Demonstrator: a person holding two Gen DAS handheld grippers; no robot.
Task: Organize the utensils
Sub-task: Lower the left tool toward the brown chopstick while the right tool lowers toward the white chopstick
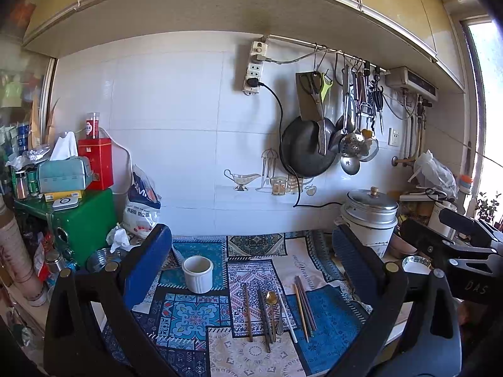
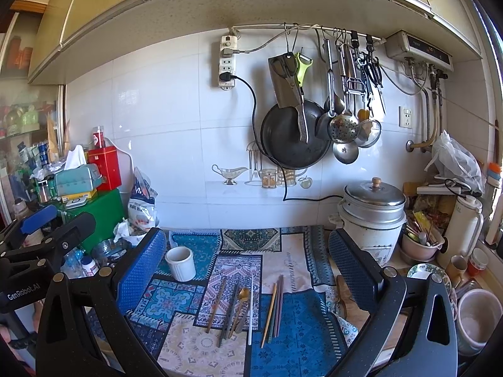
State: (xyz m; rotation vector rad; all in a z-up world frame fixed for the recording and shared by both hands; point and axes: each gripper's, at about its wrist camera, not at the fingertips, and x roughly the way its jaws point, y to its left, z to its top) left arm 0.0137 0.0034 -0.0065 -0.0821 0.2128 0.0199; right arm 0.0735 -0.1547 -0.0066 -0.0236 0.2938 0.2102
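Observation:
A white ribbed ceramic cup (image 1: 197, 274) stands empty on a patterned blue cloth (image 1: 195, 314); it also shows in the right wrist view (image 2: 181, 263). To its right lie several chopsticks (image 1: 304, 306), a gold spoon (image 1: 272, 311) and a brown stick (image 1: 247, 312). In the right wrist view the chopsticks (image 2: 274, 309) and the gold spoon (image 2: 239, 306) lie below the cup. My left gripper (image 1: 251, 257) is open and empty, above the cloth. My right gripper (image 2: 248, 257) is open and empty too.
A white rice cooker with a metal lid (image 2: 371, 216) stands at the back right. A green box (image 1: 85, 220) with a tissue box and a red tin stands at the left. A pan and ladles (image 2: 295, 138) hang on the wall. Bowls (image 2: 478, 314) crowd the right edge.

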